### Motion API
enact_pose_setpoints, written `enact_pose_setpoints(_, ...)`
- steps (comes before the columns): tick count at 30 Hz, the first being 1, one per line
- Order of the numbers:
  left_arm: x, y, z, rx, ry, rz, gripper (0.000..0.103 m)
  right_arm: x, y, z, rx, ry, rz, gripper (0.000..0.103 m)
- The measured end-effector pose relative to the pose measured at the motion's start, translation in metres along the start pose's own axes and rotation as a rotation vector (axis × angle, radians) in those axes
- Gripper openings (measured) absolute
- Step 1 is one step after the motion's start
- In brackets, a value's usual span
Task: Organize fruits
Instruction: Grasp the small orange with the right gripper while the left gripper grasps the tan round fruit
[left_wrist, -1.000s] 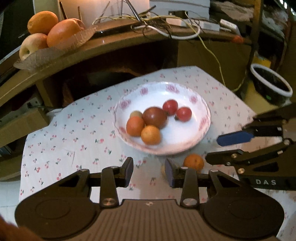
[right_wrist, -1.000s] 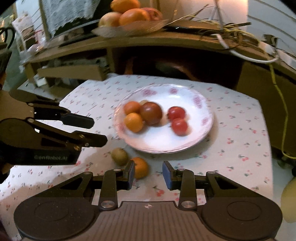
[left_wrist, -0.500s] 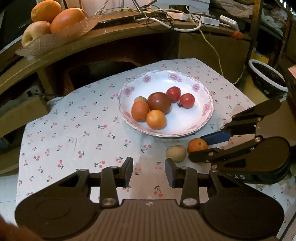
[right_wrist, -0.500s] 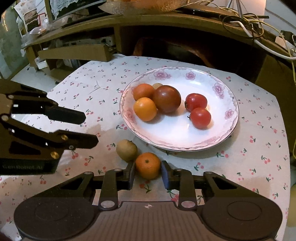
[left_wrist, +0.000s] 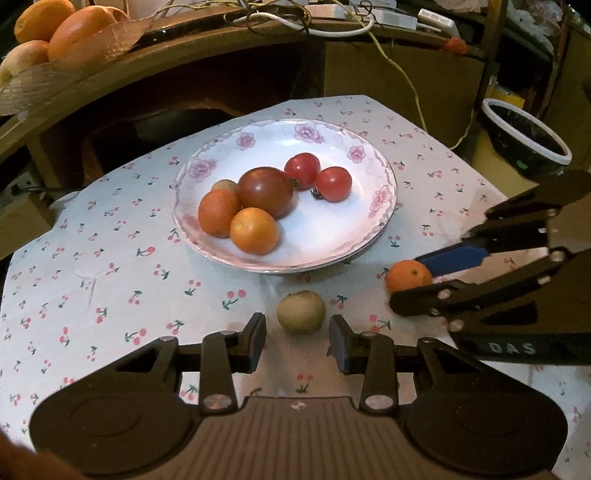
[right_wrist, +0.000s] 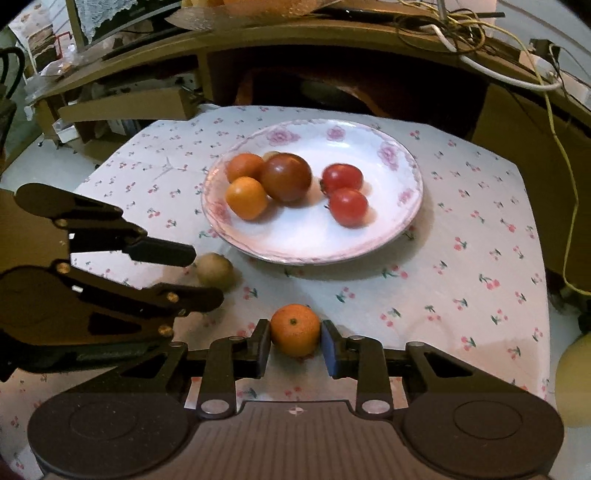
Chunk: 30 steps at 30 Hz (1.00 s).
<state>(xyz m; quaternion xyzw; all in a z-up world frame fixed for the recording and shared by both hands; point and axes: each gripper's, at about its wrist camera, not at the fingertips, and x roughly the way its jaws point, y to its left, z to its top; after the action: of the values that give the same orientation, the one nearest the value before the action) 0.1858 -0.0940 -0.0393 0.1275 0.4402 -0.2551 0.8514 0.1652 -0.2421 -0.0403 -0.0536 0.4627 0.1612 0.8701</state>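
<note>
A flowered white plate (left_wrist: 380, 195) (right_wrist: 314, 236) on the cherry-print cloth holds two red tomatoes (left_wrist: 317, 177), a dark tomato (left_wrist: 266, 192), two small oranges (left_wrist: 253, 230) and a small brown fruit behind them. On the cloth in front of the plate lie a kiwi (left_wrist: 301, 311) (right_wrist: 216, 272) and a mandarin (left_wrist: 408, 275) (right_wrist: 295, 329). My left gripper (left_wrist: 297, 332) (right_wrist: 205, 277) is open, with the kiwi just ahead of its tips. My right gripper (right_wrist: 295, 338) (left_wrist: 406, 280) has both fingers against the mandarin's sides, low over the cloth.
Behind the table runs a wooden shelf with a glass dish of large oranges and an apple (left_wrist: 55, 33) and tangled cables (left_wrist: 332, 22). A black, white-rimmed basin (left_wrist: 524, 136) stands off the table's right. Cardboard (right_wrist: 125, 107) lies at the left.
Both grippers have moved in toward the loose fruit. The right one's fingers now flank and touch the mandarin. The left one has come up behind the kiwi.
</note>
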Motion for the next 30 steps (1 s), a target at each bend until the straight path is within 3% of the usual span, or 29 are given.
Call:
enact_pose_setpoints(6, 0.008, -0.002, 0.003, -0.015, -0.011, 0.017, 0.042, -0.001, -0.003, -0.003, 0.003, -0.004, 0.004, 0.031)
enact_pose_setpoints(16, -0.002, -0.004, -0.005, -0.016, 0.003, 0.018, 0.033, -0.009, -0.001, -0.007, -0.004, 0.001, 0.011, 0.029)
enact_pose_setpoints(24, -0.032, -0.013, -0.019, -0.011, -0.022, 0.021, 0.033, -0.035, 0.011, -0.028, 0.018, -0.010, -0.003, 0.029)
enact_pose_setpoints(30, -0.021, -0.002, -0.007, -0.052, -0.048, 0.042, 0.036, -0.040, 0.020, -0.035, 0.040, -0.017, -0.017, 0.029)
